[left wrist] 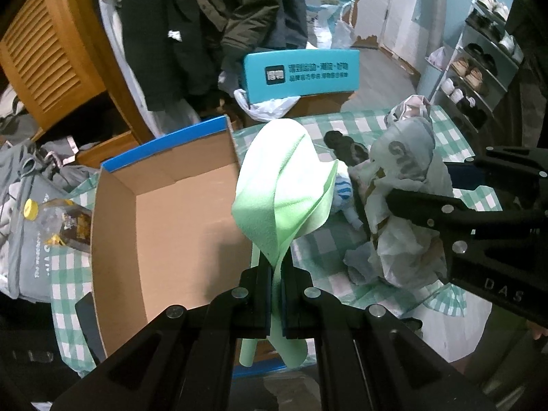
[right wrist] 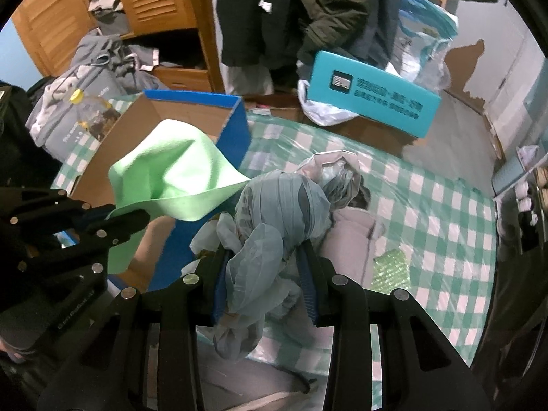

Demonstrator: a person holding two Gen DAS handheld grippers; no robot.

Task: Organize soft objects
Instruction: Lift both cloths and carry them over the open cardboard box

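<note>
Left gripper (left wrist: 275, 294) pinches the light-green fleece cloth (left wrist: 284, 185) beside the open brown cardboard box (left wrist: 164, 205); right gripper (right wrist: 263, 284) clamps a crumpled grey plastic bag (right wrist: 274, 212). Next, likely: swing over, release inside.

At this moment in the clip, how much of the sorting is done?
Nothing looks packed yet: the visible part of the cardboard box shows bare floor. In hand: the left gripper pinches a green cloth, the right gripper clamps a grey plastic bag. A dark item and striped piece remain on the checked tablecloth.
</note>
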